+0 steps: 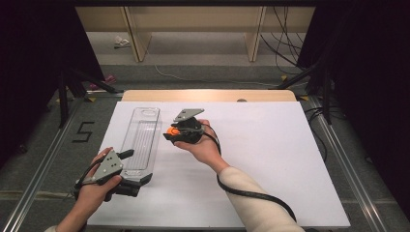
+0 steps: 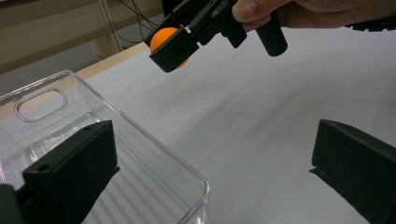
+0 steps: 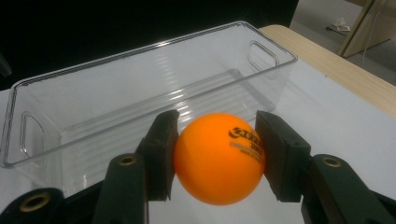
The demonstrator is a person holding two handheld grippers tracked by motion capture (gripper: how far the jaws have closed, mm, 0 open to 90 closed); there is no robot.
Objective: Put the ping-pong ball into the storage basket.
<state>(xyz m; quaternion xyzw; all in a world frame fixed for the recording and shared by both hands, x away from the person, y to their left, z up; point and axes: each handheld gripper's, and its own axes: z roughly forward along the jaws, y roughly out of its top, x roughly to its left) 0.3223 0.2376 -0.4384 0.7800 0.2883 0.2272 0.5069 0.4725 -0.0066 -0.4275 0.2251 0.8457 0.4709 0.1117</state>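
An orange ping-pong ball [image 3: 217, 158] with black print is clamped between the two pads of my right gripper [image 3: 217, 142]. In the high view that right gripper [image 1: 170, 134] hovers with the ball [image 1: 172, 130] just right of a long clear plastic bin [image 1: 145, 110]. Nothing lies in the bin [image 3: 154, 46], which has cut-out handles at both ends. At the bin's near end my left gripper [image 1: 137, 169] stands open, jaws wide apart on either side of the bin's corner [image 2: 205, 186]. The left gripper view also shows the ball [image 2: 161, 39] raised above the table.
A white sheet [image 1: 270, 159] covers the table, with a wooden strip [image 1: 208, 95] at the far edge. Black stands [image 1: 63, 96] flank both sides. Shelving and cables [image 1: 285, 43] lie beyond on the floor. A "5" [image 1: 83, 131] marks the floor at left.
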